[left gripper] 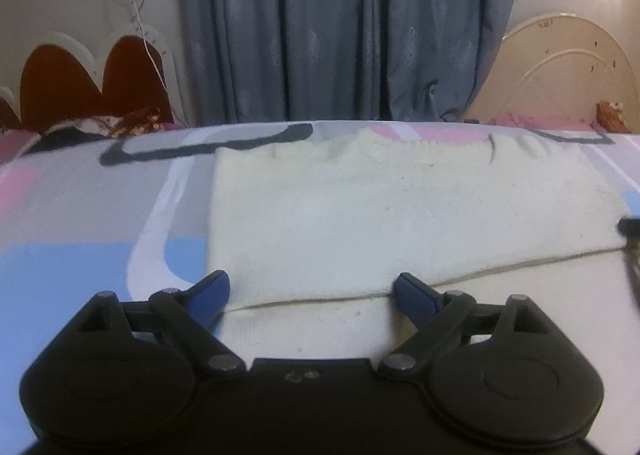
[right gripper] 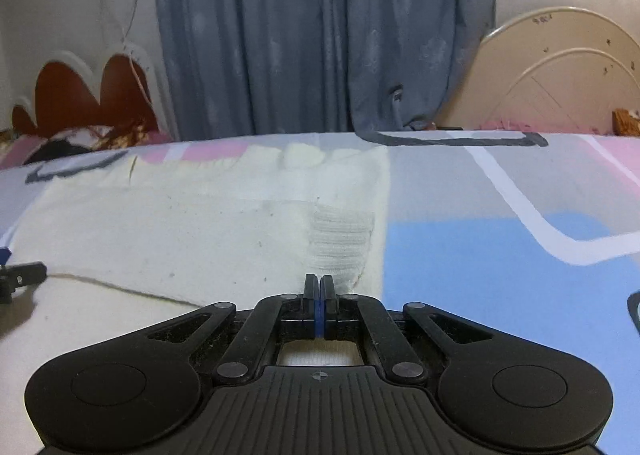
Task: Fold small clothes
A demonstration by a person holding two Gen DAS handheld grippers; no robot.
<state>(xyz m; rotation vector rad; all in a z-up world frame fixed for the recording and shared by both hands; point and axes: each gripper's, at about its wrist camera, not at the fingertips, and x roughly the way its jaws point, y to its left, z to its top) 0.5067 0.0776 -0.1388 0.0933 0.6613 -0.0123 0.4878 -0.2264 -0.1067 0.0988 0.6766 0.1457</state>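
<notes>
- The small cream knitted sweater [left gripper: 360, 215] lies flat on the bed sheet [left gripper: 80, 207], a sheet patterned in pink, grey, blue and white with dark outlines
- A layer of the knit is laid over the rest, and its fold edge [left gripper: 320, 297] runs as a long line across the garment, rising toward the right in my left view
- The far edge of the knit looks bumpy and gathered near the far side of the bed; I cannot tell which part of the garment that is
- In my right view a ribbed cuff [right gripper: 340, 251] lies near the sweater's right edge, just beyond my fingertips
- My left gripper [left gripper: 312, 289] points downward over the near part of the sweater, its blue-tipped fingers [left gripper: 210, 293] spread wide; the fold edge passes between them, but the pads press on nothing
- My right gripper [right gripper: 319, 287] also tilts down over the sweater's near right corner; its two fingers meet with only a thin blue strip showing between them
- I cannot tell whether any knit is pinched at the tips; the cloth lies flat around them, right at the foot of the cuff
- Part of my left gripper shows at the left rim of the right view, resting low over the cream fabric
- Behind the bed hang blue-grey curtains [left gripper: 340, 27], with a red and white headboard [left gripper: 80, 79] on the left and a cream headboard [left gripper: 572, 67] on the right
</notes>
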